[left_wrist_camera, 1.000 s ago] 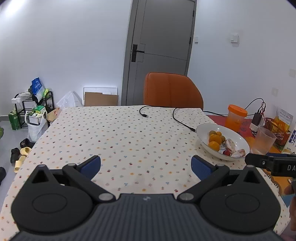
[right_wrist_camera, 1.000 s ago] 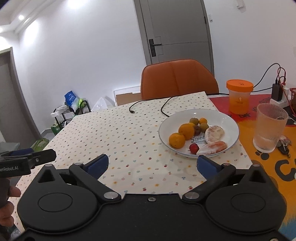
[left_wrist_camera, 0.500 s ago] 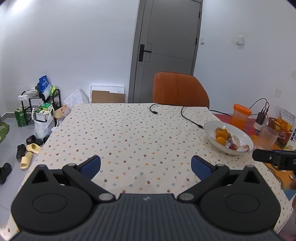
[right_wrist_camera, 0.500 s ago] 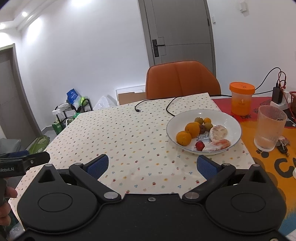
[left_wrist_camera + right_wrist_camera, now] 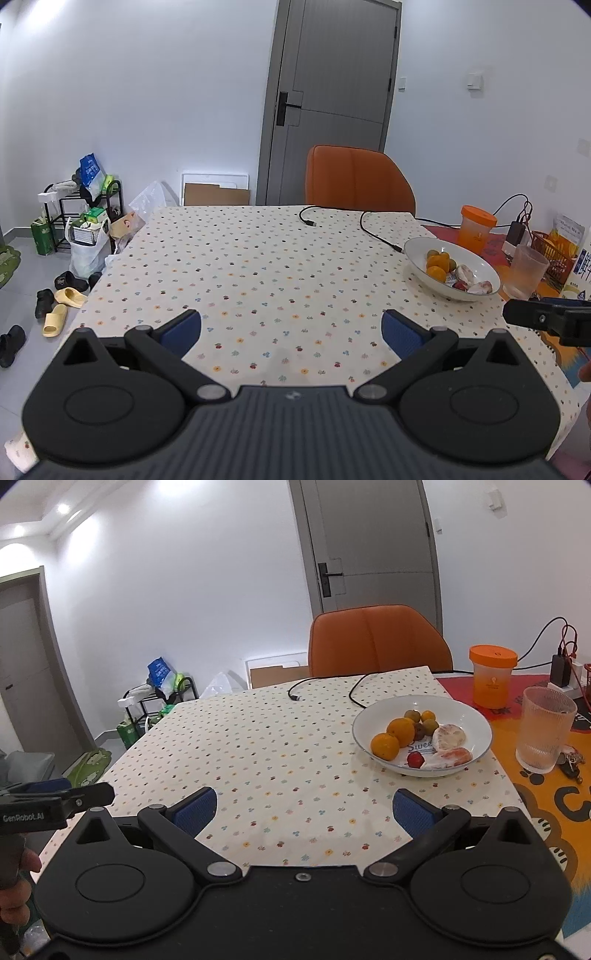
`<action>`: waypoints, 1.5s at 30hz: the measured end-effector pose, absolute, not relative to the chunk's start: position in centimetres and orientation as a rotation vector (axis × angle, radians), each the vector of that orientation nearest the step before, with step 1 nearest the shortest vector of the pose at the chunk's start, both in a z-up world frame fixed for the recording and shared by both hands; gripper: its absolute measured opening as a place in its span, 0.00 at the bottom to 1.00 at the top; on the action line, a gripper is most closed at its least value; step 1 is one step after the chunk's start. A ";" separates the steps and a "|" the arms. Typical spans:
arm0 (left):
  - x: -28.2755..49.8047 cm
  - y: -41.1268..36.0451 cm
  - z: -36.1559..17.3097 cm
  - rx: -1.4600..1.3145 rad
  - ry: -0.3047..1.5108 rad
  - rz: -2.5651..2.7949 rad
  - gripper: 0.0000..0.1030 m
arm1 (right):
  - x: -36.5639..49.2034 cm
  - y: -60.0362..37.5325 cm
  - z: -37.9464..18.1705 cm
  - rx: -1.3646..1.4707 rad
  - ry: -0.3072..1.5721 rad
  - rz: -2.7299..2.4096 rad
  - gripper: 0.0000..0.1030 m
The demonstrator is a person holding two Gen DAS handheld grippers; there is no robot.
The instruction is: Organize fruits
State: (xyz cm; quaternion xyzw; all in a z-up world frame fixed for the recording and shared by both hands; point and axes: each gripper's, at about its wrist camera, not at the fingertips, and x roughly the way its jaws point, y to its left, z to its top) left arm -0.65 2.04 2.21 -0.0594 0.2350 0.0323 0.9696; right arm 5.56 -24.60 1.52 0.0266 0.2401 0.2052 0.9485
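Observation:
A white bowl (image 5: 476,716) stands on the dotted tablecloth at the right, also in the left wrist view (image 5: 417,249). It holds two oranges (image 5: 385,746), small round fruits (image 5: 428,716), a red cherry-like fruit (image 5: 414,759) and peeled citrus pieces (image 5: 448,738). My left gripper (image 5: 291,328) is open and empty above the near table edge, left of the bowl. My right gripper (image 5: 304,808) is open and empty, a short way in front of the bowl.
A ribbed glass (image 5: 545,731) and an orange-lidded jar (image 5: 492,677) stand right of the bowl. A black cable (image 5: 332,685) lies at the far edge. An orange chair (image 5: 376,642) stands behind the table. Keys (image 5: 570,764) lie by the glass.
Both grippers have drawn back from the table and risen slightly; the bowl looks farther away. Both stay open and empty.

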 end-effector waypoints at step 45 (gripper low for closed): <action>-1.1 1.9 1.5 -0.110 0.498 0.074 1.00 | 4.1 -24.5 1.0 0.037 0.493 0.433 1.00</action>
